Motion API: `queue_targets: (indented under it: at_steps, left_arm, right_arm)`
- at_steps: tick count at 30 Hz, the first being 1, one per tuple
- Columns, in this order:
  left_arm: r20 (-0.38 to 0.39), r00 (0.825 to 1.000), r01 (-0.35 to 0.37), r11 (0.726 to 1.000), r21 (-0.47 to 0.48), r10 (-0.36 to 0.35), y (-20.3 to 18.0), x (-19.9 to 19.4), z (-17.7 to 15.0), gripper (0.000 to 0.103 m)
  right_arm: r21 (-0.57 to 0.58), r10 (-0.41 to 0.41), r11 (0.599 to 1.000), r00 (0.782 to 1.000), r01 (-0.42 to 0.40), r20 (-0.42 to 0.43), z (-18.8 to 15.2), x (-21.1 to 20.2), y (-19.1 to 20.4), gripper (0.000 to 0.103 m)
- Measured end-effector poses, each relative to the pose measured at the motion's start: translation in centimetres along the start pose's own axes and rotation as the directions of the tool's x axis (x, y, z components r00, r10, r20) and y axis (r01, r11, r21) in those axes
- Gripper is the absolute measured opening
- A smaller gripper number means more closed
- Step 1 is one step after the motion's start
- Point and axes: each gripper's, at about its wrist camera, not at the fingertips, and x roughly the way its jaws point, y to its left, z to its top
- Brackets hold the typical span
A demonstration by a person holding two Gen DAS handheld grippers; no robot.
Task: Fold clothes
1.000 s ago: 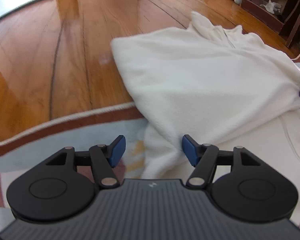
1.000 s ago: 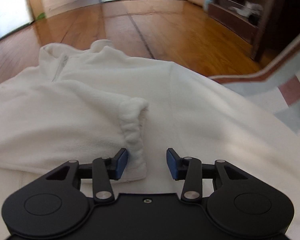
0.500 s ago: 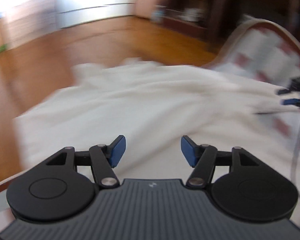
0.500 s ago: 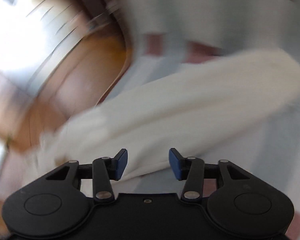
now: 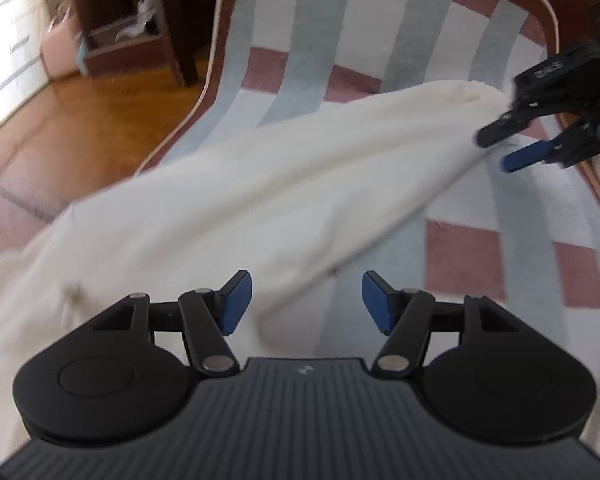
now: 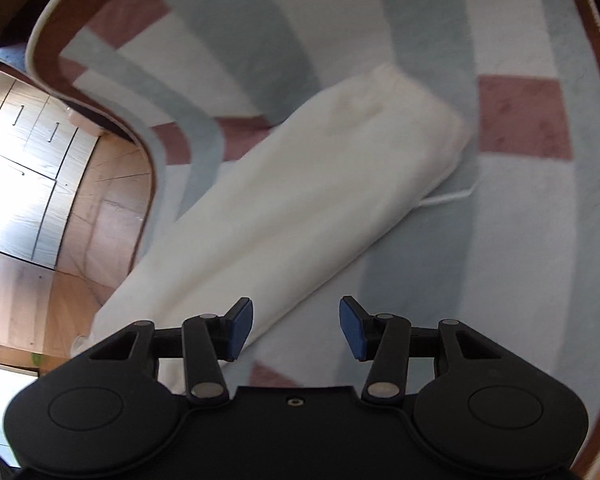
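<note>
A white fleece garment (image 5: 260, 200) lies drawn out in a long strip across the checked rug (image 5: 460, 256). My left gripper (image 5: 306, 304) hangs over its near part, open, with cloth under its left pad and nothing pinched. In the right wrist view the same garment (image 6: 300, 208) runs from lower left to its gathered end at upper right. My right gripper (image 6: 296, 328) is open, its left pad beside the cloth's edge and rug between the pads. The left wrist view shows the right gripper (image 5: 512, 146) open at the strip's far end.
The rug has grey, white and pink squares and a brown border (image 6: 44, 40). Wooden floor (image 5: 80, 120) lies beyond it. A dark shelf unit (image 5: 112, 12) and a pink box (image 5: 58, 52) stand at the back left. A white cord (image 6: 448, 196) trails from the garment.
Both grippers have swept sideways and rolled, so the views swung from the wood floor to the rug. The garment now shows as a long strip. The right jaws stand slightly wider.
</note>
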Motion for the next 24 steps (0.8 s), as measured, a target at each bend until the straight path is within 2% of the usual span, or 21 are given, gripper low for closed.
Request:
queue_targets:
  at_steps: [3, 5, 7, 9, 12, 16, 18, 19, 22, 24]
  left_arm:
    - [-0.028, 1.0, -0.01, 0.999, 0.047, 0.012, -0.4, 2.3, 1.1, 0.063]
    - [-0.03, 1.0, 0.001, 0.999, 0.046, 0.0, -0.1, 2.9, 1.1, 0.061]
    - [-0.021, 0.999, 0.031, 0.999, 0.023, -0.031, 0.4, 2.9, 1.0, 0.033]
    - [-0.028, 0.999, 0.023, 1.0, 0.005, -0.023, 0.6, 3.1, 1.3, 0.015]
    - [-0.036, 0.999, 0.012, 1.0, -0.009, -0.012, 0.8, 3.5, 1.6, 0.011]
    - [-0.027, 1.0, 0.004, 0.998, -0.059, -0.006, 0.9, 3.7, 1.6, 0.011]
    - [-0.022, 1.0, 0.006, 0.997, -0.074, -0.008, 1.0, 3.6, 1.4, 0.011]
    - [-0.021, 1.0, 0.009, 0.997, -0.08, -0.011, 1.1, 3.5, 1.3, 0.011]
    - [-0.02, 1.0, 0.015, 0.996, -0.092, -0.017, 1.3, 3.3, 1.3, 0.011]
    - [-0.017, 1.0, 0.022, 0.994, -0.11, -0.024, 1.5, 3.0, 1.3, 0.011]
  right_arm:
    - [-0.018, -0.046, 0.999, 0.998, 0.047, 0.034, 1.4, -0.6, -1.3, 0.054]
    - [0.003, -0.053, 0.999, 0.997, 0.053, 0.059, 2.1, -0.8, -2.3, 0.054]
    - [0.088, -0.031, 0.996, 0.995, 0.023, 0.098, 2.4, -0.8, -3.7, 0.055]
    - [0.159, -0.026, 0.987, 0.992, 0.006, 0.121, 2.7, -0.4, -4.8, 0.055]
    - [0.17, -0.048, 0.985, 0.985, 0.019, 0.165, 3.2, 0.1, -4.9, 0.055]
    - [0.11, -0.119, 0.989, 0.969, 0.096, 0.218, 3.9, 1.3, -3.2, 0.055]
    - [0.081, -0.141, 0.989, 0.965, 0.126, 0.223, 4.1, 1.7, -2.6, 0.033]
    - [0.053, -0.148, 0.989, 0.964, 0.139, 0.222, 4.1, 1.8, -2.0, 0.014]
    - [-0.032, -0.16, 0.985, 0.961, 0.171, 0.226, 4.0, 1.7, -0.4, 0.013]
    - [-0.068, -0.107, 0.989, 0.96, 0.129, 0.258, 3.9, 0.8, 0.8, 0.013]
